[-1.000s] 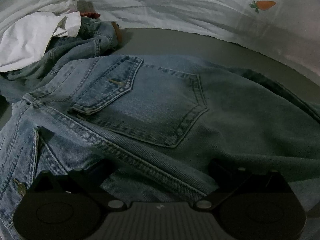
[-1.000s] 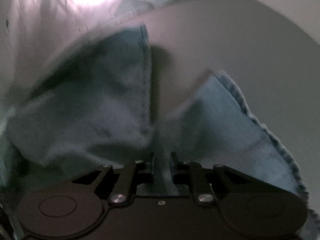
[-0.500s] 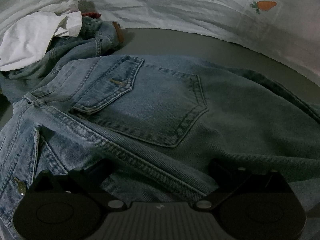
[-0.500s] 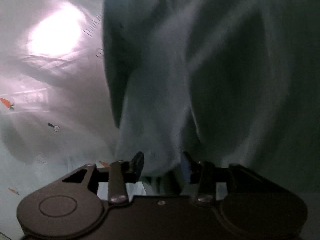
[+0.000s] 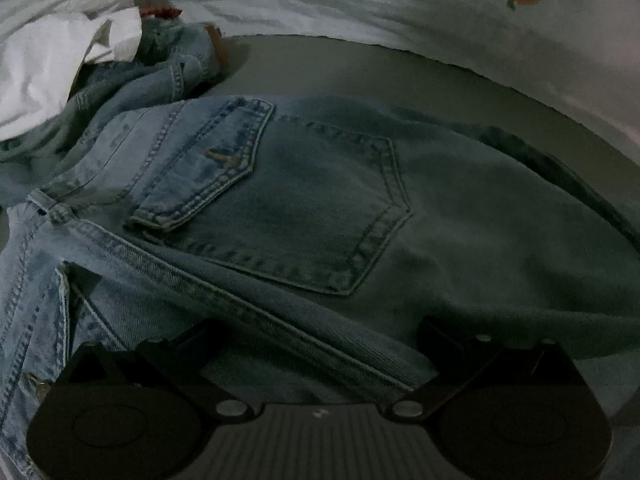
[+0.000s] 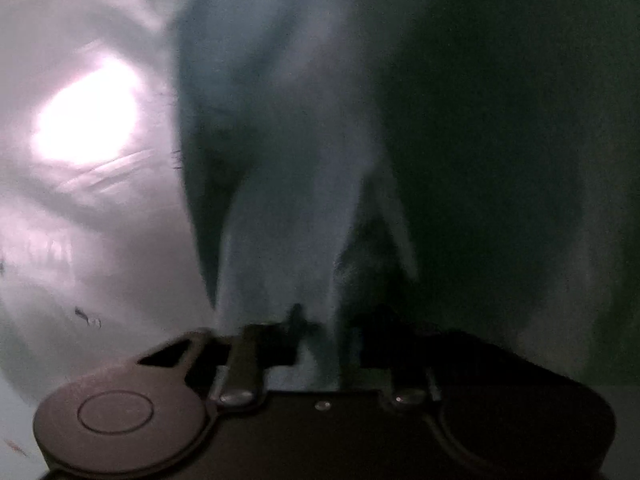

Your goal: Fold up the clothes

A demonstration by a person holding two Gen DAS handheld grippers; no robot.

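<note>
Right wrist: tongs (image 6: 326, 332) apparently pinch jeans (image 6: 280, 160) hanging lengthwise.

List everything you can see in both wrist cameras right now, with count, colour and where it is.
jeans: one pair, light blue denim, spread back-pocket up across the grey surface, filling the left wrist view
denim leg: one blurred blue length, hanging up from the right gripper
second denim garment: one, blue, bunched at far left
white cloth: one, crumpled, far left, lying on the bunched denim
printed sheet: one, white with an orange carrot, along the back
grey surface: one, under the jeans
left gripper: fingers wide apart, over the jeans
right gripper: closed on the denim leg
</note>
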